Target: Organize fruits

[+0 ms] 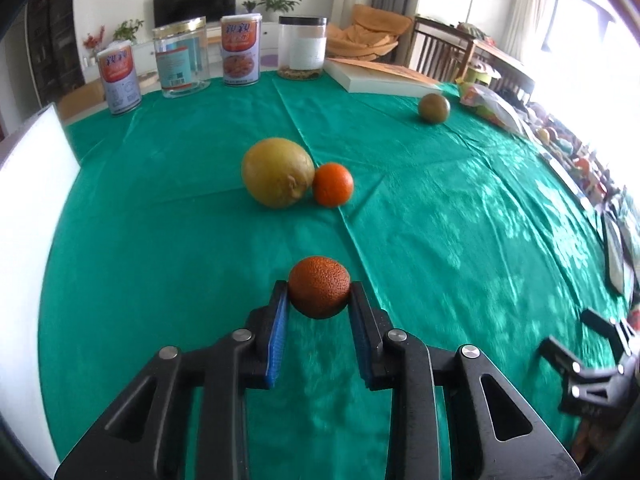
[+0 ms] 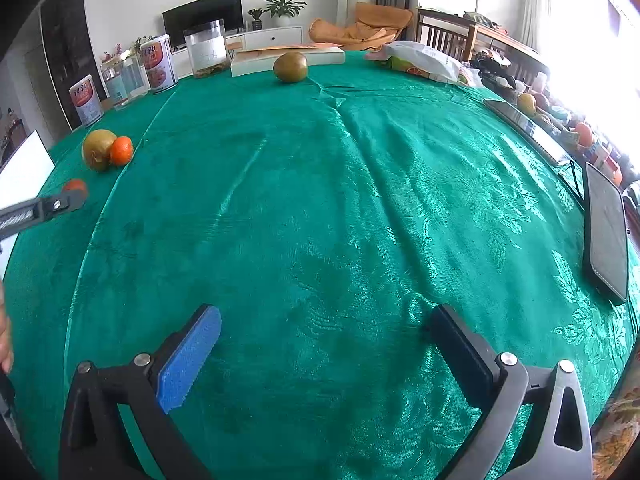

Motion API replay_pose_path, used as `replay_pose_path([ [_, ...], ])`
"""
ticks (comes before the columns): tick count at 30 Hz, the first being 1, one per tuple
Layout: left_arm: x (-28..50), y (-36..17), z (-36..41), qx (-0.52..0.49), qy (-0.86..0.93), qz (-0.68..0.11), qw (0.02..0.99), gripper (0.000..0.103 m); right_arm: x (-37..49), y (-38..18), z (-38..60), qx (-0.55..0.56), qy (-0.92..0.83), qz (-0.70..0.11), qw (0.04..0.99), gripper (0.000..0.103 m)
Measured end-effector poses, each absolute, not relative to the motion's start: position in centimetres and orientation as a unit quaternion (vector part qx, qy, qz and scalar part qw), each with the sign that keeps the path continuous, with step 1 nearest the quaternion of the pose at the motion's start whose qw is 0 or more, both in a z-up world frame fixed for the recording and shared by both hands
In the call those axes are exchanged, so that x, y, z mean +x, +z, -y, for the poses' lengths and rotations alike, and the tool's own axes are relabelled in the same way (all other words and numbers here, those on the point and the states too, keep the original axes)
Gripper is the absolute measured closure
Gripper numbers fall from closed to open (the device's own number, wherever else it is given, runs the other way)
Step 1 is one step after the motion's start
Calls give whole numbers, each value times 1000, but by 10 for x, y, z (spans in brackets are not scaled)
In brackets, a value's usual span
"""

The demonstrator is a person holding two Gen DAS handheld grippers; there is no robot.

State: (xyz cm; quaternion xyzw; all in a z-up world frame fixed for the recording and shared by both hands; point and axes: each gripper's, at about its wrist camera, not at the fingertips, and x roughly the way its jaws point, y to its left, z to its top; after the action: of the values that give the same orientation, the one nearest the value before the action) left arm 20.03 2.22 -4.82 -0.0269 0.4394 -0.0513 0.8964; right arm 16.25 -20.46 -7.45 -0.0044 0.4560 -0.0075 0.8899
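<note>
My left gripper (image 1: 319, 289) is shut on a dark, rough-skinned orange (image 1: 319, 287), held just above the green tablecloth (image 1: 440, 208). Beyond it a large yellow pomelo (image 1: 277, 173) lies touching a bright small orange (image 1: 332, 184). A greenish-brown round fruit (image 1: 433, 108) sits far right near a white book. In the right wrist view my right gripper (image 2: 326, 322) stands open over bare cloth, nothing between its fingers. That view shows the left gripper (image 2: 60, 202) with the dark orange (image 2: 74, 185) at far left, the pomelo (image 2: 98, 149), the small orange (image 2: 121, 150) and the greenish fruit (image 2: 291, 66).
Two labelled cans (image 1: 120, 82), a clear jar (image 1: 182, 58) and a black-lidded jar (image 1: 302, 48) line the table's far edge beside a white book (image 1: 380, 76). A white board (image 1: 28, 216) stands at left. A snack bag (image 2: 420, 62) and a dark tablet (image 2: 606, 232) lie at right.
</note>
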Motion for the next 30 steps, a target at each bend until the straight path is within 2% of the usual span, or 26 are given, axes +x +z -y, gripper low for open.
replay_pose_path([
  [4, 157, -49, -31, -9, -50, -442, 896, 72, 162, -75, 205, -4, -8, -456, 890, 0],
  [6, 148, -55, -35, -3, -37, -440, 897, 65, 162, -75, 204, -5, -8, -456, 890, 0],
  [8, 149, -61, -39, -8, -24, -442, 897, 39, 162, -75, 205, -4, -8, -456, 890, 0],
  [11, 154, -67, -44, -16, 4, -435, 900, 21, 163, -75, 205, -3, -6, -456, 890, 0],
  [16, 158, -73, -49, -18, 26, -445, 895, 10, 177, -69, 213, 15, 31, -466, 884, 0],
  [20, 160, -76, -49, -14, 27, -451, 892, 2, 245, -45, 230, 63, 37, -454, 888, 0],
  [24, 159, -77, -49, -15, 25, -452, 892, 2, 346, -40, 223, 64, 62, -461, 883, 0],
  [25, 159, -77, -50, -15, 25, -452, 892, 1, 370, -42, 219, 72, 69, -466, 879, 3],
  [26, 159, -77, -49, -15, 25, -452, 891, 1, 390, -43, 216, 83, 71, -466, 878, 11],
  [30, 159, -77, -49, -15, 25, -452, 892, 1, 451, -41, 200, 118, 70, -445, 885, 13],
])
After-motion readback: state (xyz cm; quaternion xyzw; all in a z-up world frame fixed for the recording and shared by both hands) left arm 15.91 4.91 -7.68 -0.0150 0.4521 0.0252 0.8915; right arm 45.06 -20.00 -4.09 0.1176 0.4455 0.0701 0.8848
